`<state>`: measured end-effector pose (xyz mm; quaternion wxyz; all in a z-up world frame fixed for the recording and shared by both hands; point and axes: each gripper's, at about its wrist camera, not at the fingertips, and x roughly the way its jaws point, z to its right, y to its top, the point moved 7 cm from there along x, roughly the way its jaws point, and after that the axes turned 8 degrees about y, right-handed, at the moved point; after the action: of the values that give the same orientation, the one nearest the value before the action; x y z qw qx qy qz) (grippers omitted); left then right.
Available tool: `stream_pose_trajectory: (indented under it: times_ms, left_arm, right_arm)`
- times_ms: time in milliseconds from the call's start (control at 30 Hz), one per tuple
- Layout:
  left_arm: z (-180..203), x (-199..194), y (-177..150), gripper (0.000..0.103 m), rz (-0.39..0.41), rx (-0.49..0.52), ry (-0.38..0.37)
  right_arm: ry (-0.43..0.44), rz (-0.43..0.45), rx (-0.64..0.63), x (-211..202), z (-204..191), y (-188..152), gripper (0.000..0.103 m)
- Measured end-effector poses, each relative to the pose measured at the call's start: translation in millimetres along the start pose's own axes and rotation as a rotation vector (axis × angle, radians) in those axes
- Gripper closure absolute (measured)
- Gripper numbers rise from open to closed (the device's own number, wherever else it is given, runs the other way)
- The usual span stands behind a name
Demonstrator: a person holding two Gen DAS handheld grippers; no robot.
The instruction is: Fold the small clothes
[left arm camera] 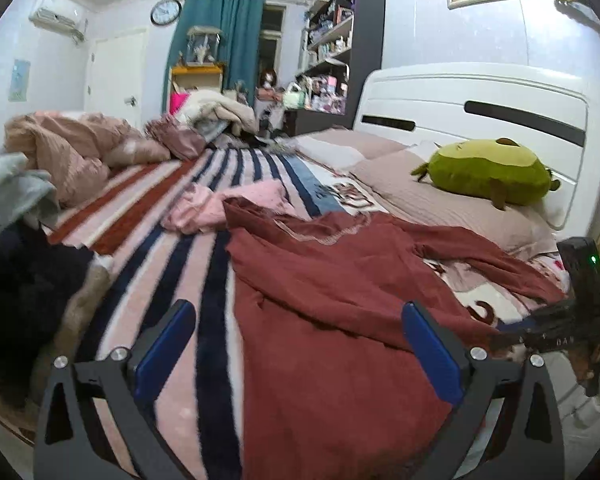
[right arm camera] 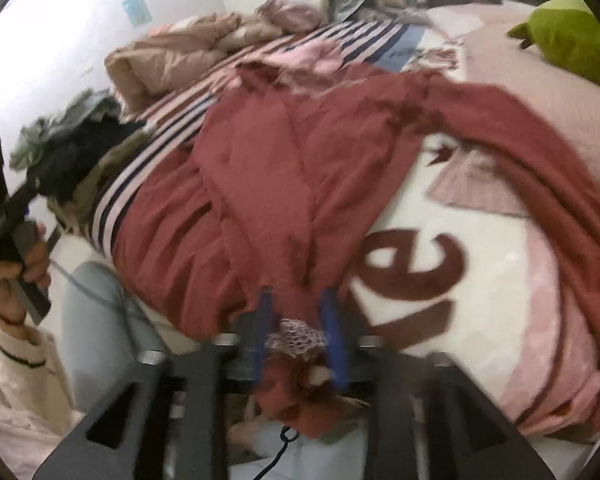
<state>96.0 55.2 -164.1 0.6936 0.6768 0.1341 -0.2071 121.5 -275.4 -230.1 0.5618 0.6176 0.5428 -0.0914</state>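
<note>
A dark red garment [left arm camera: 332, 304] lies spread and rumpled on the striped blanket [left arm camera: 172, 264] of the bed, one long sleeve reaching right. My left gripper [left arm camera: 296, 344] is open and empty, hovering over the garment's near part. My right gripper [right arm camera: 298, 336] is shut on the red garment's lace-trimmed edge [right arm camera: 296, 336] at the bed's front edge, with the garment [right arm camera: 268, 168] stretching away from it. A small pink garment [left arm camera: 220, 208] lies crumpled beyond the red one.
A green plush toy [left arm camera: 488, 172] sits on the pillows by the white headboard [left arm camera: 480, 108]. A heap of dark and grey clothes [left arm camera: 16, 248] is at the left, and a bunched pink duvet [left arm camera: 68, 148] behind it. Shelves and a curtain stand at the back.
</note>
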Motion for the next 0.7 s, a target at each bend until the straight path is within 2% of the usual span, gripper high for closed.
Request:
stream_pose_trajectory:
  times_ms: [33,133,233,333,400,467,633,700]
  left_arm:
    - [0.9,0.0,-0.2,0.001,-0.013,-0.009,-0.019]
    - [1.7,-2.7,1.8,0.001,-0.012,-0.015,-0.012]
    - [2.7,-3.2,6.2,0.001,-0.005,-0.012,0.009]
    - [9.0,-2.6,11.8,0.001,0.006,-0.031,0.000]
    - [13.7,-1.0,14.2,0.001,0.010,-0.044,-0.003]
    - [18.4,0.6,16.5,0.001,0.011,-0.049,-0.004]
    - [38.0,6.8,22.2,0.001,0.005,-0.046,0.003]
    - [43.7,8.9,24.4,0.001,0.005,-0.043,0.005]
  right_arm:
    - [-0.023,0.041,0.014,-11.1,6.5,1.9,0.057]
    - [-0.029,0.160,0.118,-39.7,30.8,0.7,0.049]
    - [-0.069,0.246,0.271,-57.1,66.9,-10.4,0.027]
    - [-0.138,0.304,0.421,-65.0,105.8,-33.7,0.025]
    - [-0.107,0.362,0.485,-66.5,122.5,-43.2,0.025]
    - [-0.058,0.459,0.514,-73.2,132.9,-42.1,0.025]
    - [-0.117,0.595,0.570,-81.6,167.0,-27.4,0.023]
    - [-0.147,0.627,0.559,-81.8,173.2,-18.1,0.014]
